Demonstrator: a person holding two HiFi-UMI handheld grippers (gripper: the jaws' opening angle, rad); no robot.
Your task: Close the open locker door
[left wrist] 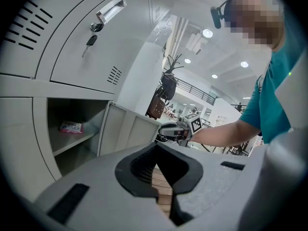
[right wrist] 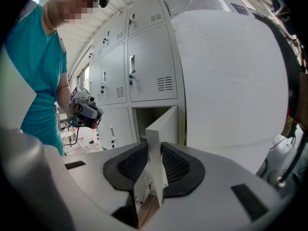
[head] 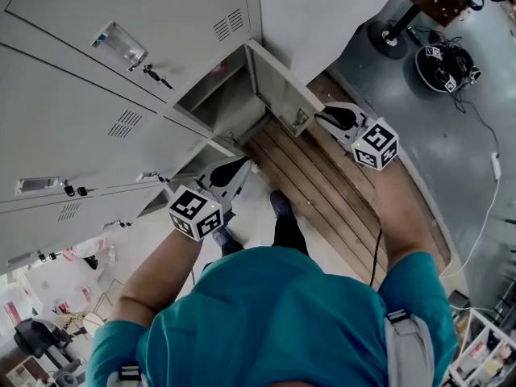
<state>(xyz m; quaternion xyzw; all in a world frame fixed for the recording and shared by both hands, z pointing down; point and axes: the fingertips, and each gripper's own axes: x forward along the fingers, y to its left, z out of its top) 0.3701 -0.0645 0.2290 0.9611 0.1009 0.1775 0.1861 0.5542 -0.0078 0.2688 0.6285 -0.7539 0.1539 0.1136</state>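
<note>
Head view: a bank of grey lockers [head: 89, 127] fills the left. One compartment stands open, its locker door [head: 282, 87] swung out over wooden floorboards [head: 322, 192]. The right gripper [right wrist: 154, 162] is clamped on that door's free edge, a pad against each face. The left gripper [left wrist: 159, 170] hangs near the lockers, jaws apart with nothing between them. A pink packet [left wrist: 70, 127] lies on the open compartment's shelf.
</note>
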